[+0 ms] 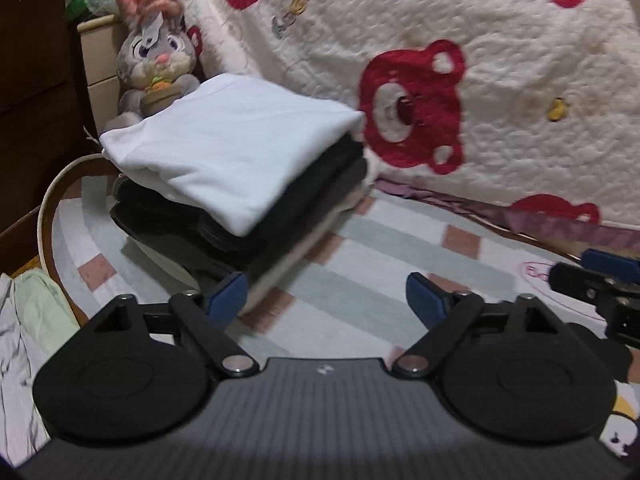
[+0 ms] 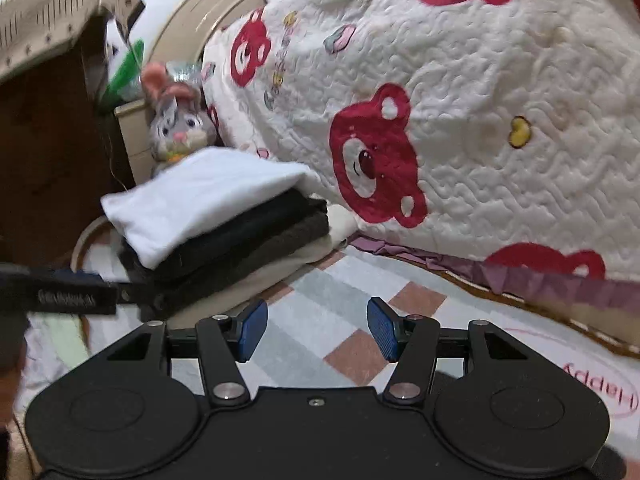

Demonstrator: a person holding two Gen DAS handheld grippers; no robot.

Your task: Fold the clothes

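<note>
A stack of folded clothes (image 1: 240, 184) rests on the checked bed sheet (image 1: 360, 248), with a white folded garment (image 1: 224, 140) on top of black, grey and cream layers. The same stack (image 2: 224, 232) shows in the right wrist view, left of centre. My left gripper (image 1: 326, 300) is open and holds nothing, just in front of the stack's near corner. My right gripper (image 2: 318, 330) is also open with nothing in it, hovering over the sheet to the right of the stack. The right gripper (image 1: 600, 276) shows at the right edge of the left wrist view. The left gripper (image 2: 80, 292) reaches in from the left in the right wrist view.
A white quilt with red bear heads (image 1: 460, 80) is heaped behind and right of the stack. A grey plush rabbit (image 1: 156, 56) sits behind the stack against a dark wooden cabinet (image 1: 36, 100). Loose pale green and white cloth (image 1: 28, 340) lies at the left edge.
</note>
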